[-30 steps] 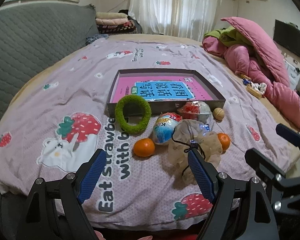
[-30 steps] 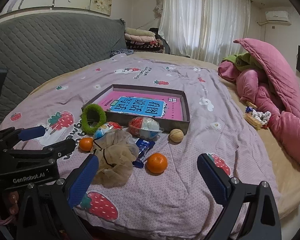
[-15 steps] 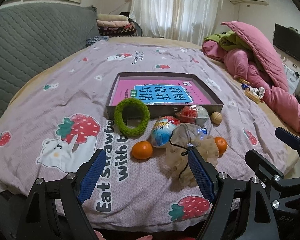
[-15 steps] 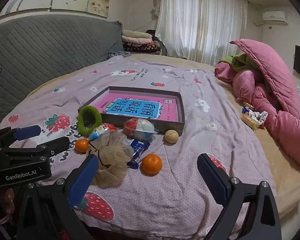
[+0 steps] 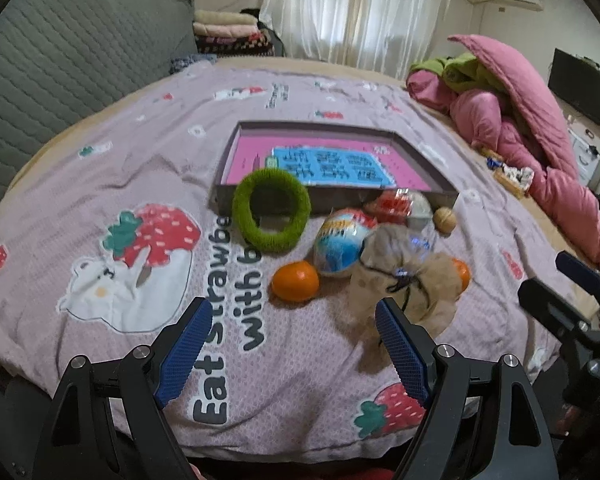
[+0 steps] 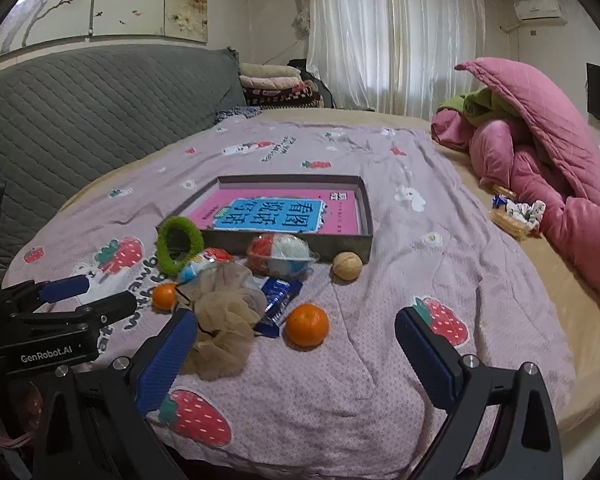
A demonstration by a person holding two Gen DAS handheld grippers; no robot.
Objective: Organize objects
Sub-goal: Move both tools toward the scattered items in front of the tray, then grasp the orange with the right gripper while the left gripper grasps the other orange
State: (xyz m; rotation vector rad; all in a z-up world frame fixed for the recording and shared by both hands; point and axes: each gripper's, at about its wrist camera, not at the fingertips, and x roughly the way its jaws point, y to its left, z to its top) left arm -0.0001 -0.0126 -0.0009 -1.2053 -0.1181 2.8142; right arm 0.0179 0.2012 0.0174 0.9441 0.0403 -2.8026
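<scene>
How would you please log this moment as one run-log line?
left gripper: open, empty | right gripper: open, empty | tray: book only | oranges, mesh bag: on bedspread

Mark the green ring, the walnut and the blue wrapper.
green ring (image 5: 271, 216): left wrist view, lower band.
walnut (image 6: 346, 265): right wrist view, shell middle.
blue wrapper (image 6: 277, 300): right wrist view, packet middle.

Both wrist views low, facing tray, left perhaps nearer

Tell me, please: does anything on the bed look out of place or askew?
Yes. The green ring stands tilted, leaning on the front wall of the grey tray instead of lying flat. Nothing looks spilled or damaged.
</scene>
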